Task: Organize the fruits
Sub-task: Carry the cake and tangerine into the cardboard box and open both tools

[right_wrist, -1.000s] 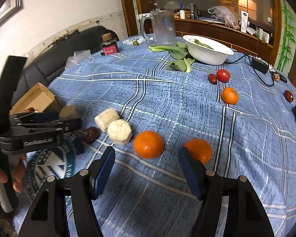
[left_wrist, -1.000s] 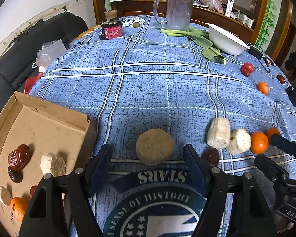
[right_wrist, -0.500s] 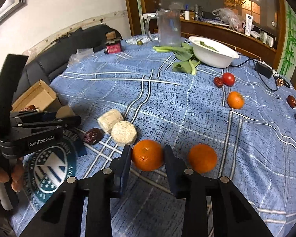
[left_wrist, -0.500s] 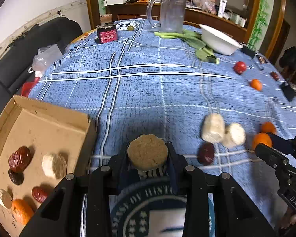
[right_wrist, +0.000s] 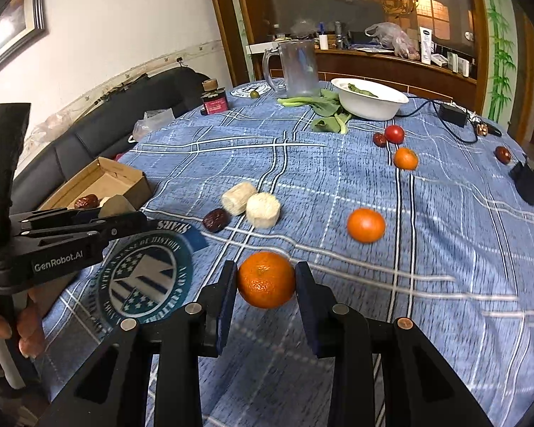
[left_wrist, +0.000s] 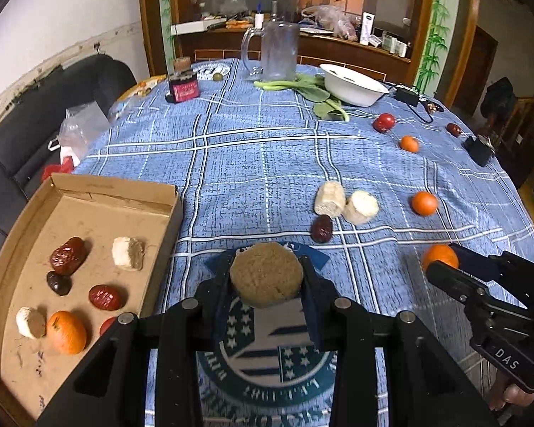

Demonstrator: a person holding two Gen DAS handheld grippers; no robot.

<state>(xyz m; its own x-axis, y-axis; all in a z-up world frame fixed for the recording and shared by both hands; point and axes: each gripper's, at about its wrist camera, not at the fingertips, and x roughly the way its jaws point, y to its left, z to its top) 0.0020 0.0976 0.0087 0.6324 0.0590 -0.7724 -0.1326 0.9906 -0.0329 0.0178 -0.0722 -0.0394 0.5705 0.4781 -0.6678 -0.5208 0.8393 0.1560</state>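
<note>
At the far left the cardboard box (left_wrist: 89,188) sits on the edge of the surface (left_wrist: 260,163) and already holds part of the sorting: two wrinkled red dates, a small dark fruit, two pale chunks, one orange and a red piece half hidden by the left tongs' frame.

Just right of the box, the left tongs (left_wrist: 266,277) are closed on a round tan chunk (left_wrist: 266,274), which appears lifted clear of the printed cloth and near the box wall. It looks ready to go into the box, a short move leftward.

Further right on the surface lie a dark date (left_wrist: 321,228) touching two pale cylinders (left_wrist: 345,201), which touch each other. Beyond them a loose orange (left_wrist: 424,203) rests alone.

The right tongs (right_wrist: 266,281) grip a mandarin (right_wrist: 266,279) between both pads, apparently raised off the cloth.

Toward the far right edge remain a red tomato-like fruit (left_wrist: 384,122), a smaller orange (left_wrist: 408,143) and another date (left_wrist: 454,129), well apart from the box.

By this count the job seems roughly half done: seven pieces are boxed, two are in hand, and about seven stay scattered.
</note>
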